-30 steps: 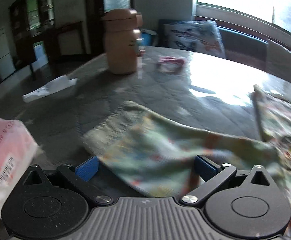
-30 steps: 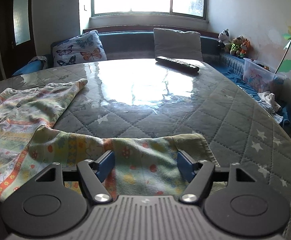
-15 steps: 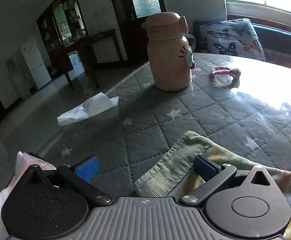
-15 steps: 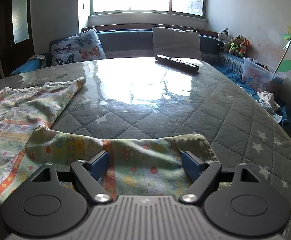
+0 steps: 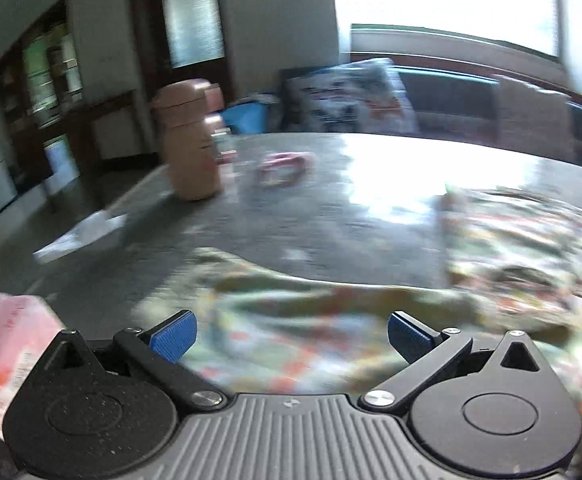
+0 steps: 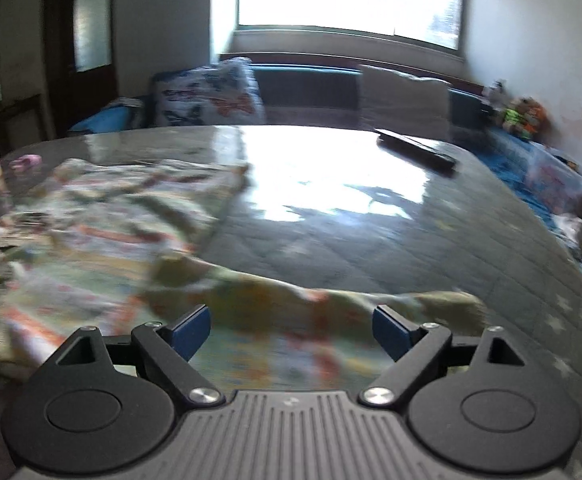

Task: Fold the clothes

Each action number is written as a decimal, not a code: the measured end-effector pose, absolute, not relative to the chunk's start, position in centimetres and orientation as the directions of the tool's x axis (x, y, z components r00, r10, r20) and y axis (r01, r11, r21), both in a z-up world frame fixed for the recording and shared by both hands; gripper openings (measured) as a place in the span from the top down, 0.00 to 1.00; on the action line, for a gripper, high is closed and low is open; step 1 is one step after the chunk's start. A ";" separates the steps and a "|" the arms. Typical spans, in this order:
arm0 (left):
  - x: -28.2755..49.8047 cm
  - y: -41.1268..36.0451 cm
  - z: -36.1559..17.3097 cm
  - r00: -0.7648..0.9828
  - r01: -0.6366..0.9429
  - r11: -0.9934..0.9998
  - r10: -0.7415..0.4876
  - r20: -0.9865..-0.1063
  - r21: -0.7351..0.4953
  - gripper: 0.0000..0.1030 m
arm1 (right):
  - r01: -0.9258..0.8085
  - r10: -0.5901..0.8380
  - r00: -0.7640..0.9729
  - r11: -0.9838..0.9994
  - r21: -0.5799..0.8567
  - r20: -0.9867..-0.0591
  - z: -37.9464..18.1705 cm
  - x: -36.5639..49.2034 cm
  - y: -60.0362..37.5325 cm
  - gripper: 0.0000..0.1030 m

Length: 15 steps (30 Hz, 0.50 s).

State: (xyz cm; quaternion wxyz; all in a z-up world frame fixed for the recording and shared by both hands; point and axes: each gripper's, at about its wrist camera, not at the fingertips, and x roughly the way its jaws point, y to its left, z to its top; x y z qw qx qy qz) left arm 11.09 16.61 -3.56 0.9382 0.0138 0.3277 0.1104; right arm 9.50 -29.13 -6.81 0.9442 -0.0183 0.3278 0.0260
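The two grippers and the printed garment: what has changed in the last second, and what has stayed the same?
The right gripper opened wider over the printed garment, gripping nothing, and is still opening. The left gripper swung sideways and back, open throughout. Bottle and remote stayed put.

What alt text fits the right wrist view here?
The right gripper, its jaws opening, hovers over a patterned garment spread on a grey quilted table, with nothing pinched between its blue pads. A dark remote control lies farther back, before a sofa under a bright window; the image is motion-blurred.
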 end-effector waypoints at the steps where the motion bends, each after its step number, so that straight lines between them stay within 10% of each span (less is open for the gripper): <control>1: 10.9 15.5 -3.4 0.769 -0.166 0.982 0.188 -0.611 0.093 0.00 | -0.090 0.060 0.785 0.996 -0.018 -0.617 -6.5 9.5 -28.2 0.13; 15: 10.5 6.8 -4.6 0.786 0.108 0.980 0.019 -0.618 0.167 0.02 | -0.579 0.451 0.619 0.815 0.014 -0.643 -4.1 7.1 -13.4 0.58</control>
